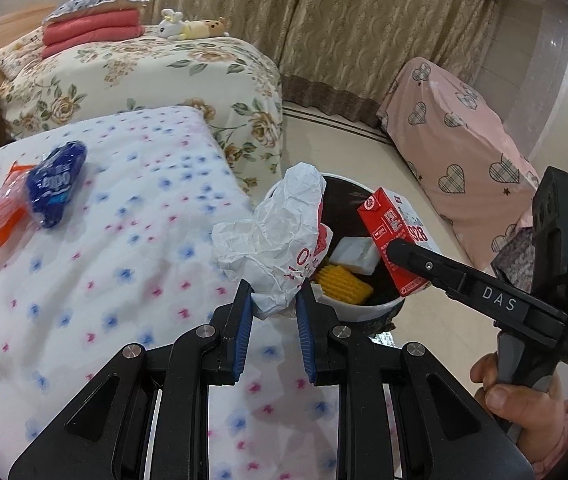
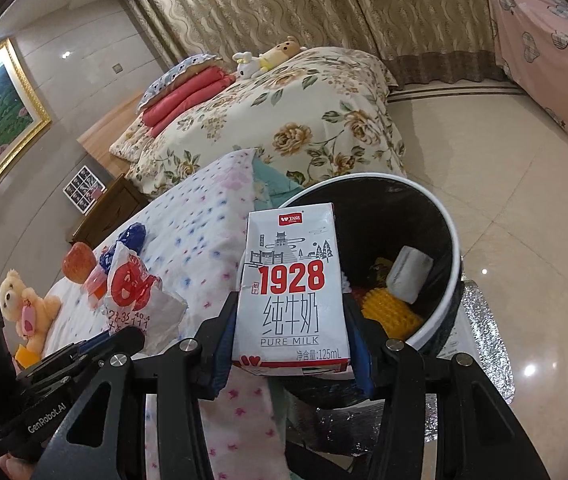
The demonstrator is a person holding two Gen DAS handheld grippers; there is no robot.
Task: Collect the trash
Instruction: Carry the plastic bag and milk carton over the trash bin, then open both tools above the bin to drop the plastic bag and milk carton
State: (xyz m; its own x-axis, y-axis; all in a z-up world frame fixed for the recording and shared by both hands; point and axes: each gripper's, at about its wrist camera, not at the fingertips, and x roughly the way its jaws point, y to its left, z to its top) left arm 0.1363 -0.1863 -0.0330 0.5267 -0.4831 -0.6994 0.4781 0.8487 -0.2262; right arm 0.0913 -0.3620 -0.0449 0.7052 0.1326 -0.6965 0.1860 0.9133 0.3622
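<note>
In the left wrist view my left gripper (image 1: pixel 275 288) is shut on a crumpled white paper bag (image 1: pixel 280 236) with red print, held at the bed's edge beside the trash bin (image 1: pixel 363 309). The bin has a white rim and a black liner and stands on the floor. Inside it lie a yellow ridged piece (image 1: pixel 341 284) and a white block (image 1: pixel 353 256). My right gripper (image 1: pixel 399 248) is shut on a small red and white milk carton (image 1: pixel 387 220) over the bin's mouth. The right wrist view shows the carton (image 2: pixel 291 288) upright between the pads of the right gripper (image 2: pixel 289 300), in front of the bin (image 2: pixel 455 264).
A blue packet (image 1: pixel 58 184) and an orange wrapper (image 1: pixel 2 216) lie on the dotted bed sheet (image 1: pixel 124 260). A teddy bear (image 2: pixel 24 304) and a red round thing (image 2: pixel 80 262) sit further along the bed. A floral bed (image 1: pixel 144 76) and pink-covered furniture (image 1: pixel 455 140) border the tiled floor.
</note>
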